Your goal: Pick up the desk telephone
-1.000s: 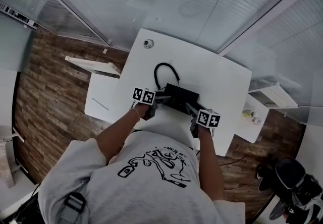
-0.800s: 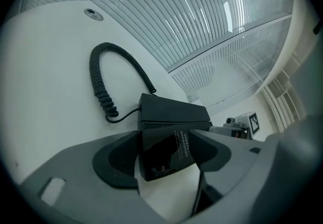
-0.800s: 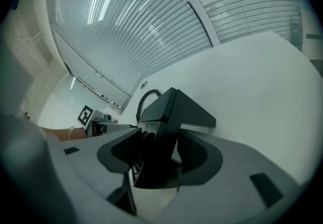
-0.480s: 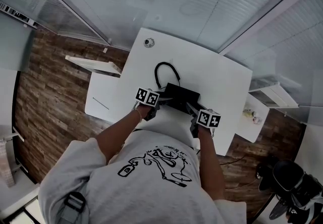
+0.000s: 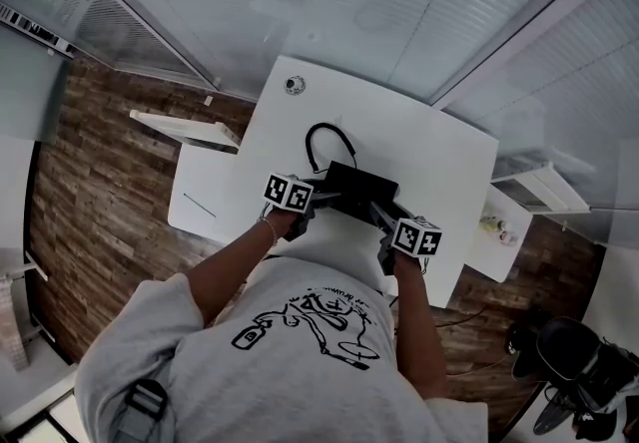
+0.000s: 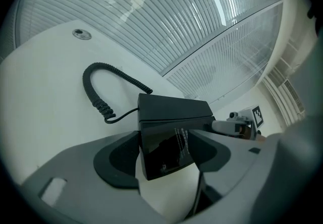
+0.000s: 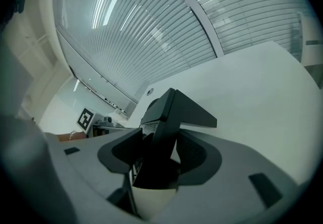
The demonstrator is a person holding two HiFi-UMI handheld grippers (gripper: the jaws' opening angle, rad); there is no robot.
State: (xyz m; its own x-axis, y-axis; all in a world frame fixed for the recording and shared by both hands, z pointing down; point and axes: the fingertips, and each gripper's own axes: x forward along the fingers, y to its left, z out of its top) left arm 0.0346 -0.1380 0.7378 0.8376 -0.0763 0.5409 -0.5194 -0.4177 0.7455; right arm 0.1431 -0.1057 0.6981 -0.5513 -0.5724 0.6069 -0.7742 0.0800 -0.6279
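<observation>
A black desk telephone point(image 5: 357, 184) hangs just above the white desk point(image 5: 439, 152), held at both ends. My left gripper point(image 5: 324, 197) is shut on its left end; in the left gripper view the glossy black body point(image 6: 171, 117) sits between both pads point(image 6: 118, 160). My right gripper point(image 5: 379, 214) is shut on the right end, and the right gripper view shows the wedge-shaped body point(image 7: 174, 109) pinched between its pads point(image 7: 194, 155). The coiled cord point(image 5: 318, 142) loops from the telephone across the desk behind it point(image 6: 96, 94).
A round cable grommet point(image 5: 293, 86) sits at the desk's far left corner. A lower white surface point(image 5: 200, 197) and a shelf point(image 5: 185, 129) adjoin the desk on the left, another shelf point(image 5: 544, 187) on the right. Ribbed glass walls point(image 5: 399, 2) stand behind.
Both grippers have risen a little with the telephone between them. The left gripper's marker cube has shifted slightly right and rolled.
</observation>
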